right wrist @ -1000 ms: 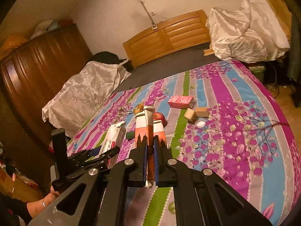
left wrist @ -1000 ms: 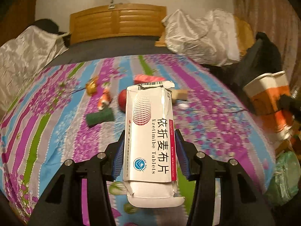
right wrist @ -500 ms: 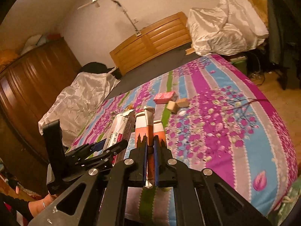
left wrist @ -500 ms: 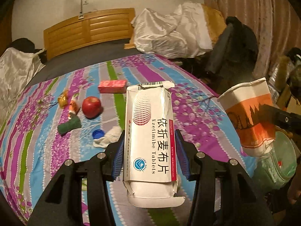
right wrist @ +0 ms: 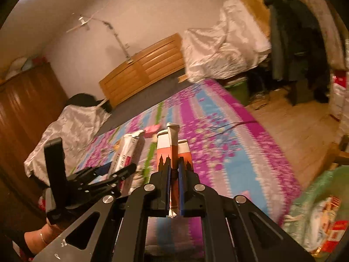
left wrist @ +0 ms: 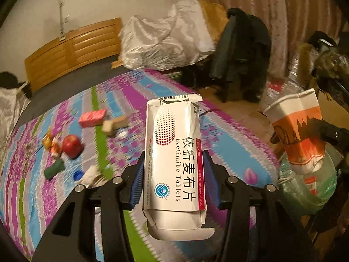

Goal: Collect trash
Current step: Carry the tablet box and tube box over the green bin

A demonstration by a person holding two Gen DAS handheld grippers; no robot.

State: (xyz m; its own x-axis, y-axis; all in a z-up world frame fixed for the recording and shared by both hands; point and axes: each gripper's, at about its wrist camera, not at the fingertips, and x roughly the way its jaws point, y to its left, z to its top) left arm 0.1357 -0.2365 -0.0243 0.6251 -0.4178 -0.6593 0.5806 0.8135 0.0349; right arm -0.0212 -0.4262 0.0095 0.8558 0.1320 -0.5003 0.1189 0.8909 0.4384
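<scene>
Both grippers swung right, paper cup (left wrist: 297, 131) now over green trash bag (left wrist: 309, 187) (bed's edge)

Your tablet box (left wrist: 174, 159) hides the bed cover (left wrist: 130, 91) behind it, and its lower flap is partly covered by the tool's frame. The small things on the bed, near the red apple (left wrist: 72, 146), are blurred, so you cannot tell what they are. In the right wrist view the flattened paper cup (right wrist: 173, 150) covers the things behind it, and the green bag (right wrist: 316, 209) is blurred and cut off by the picture's edge.
</scene>
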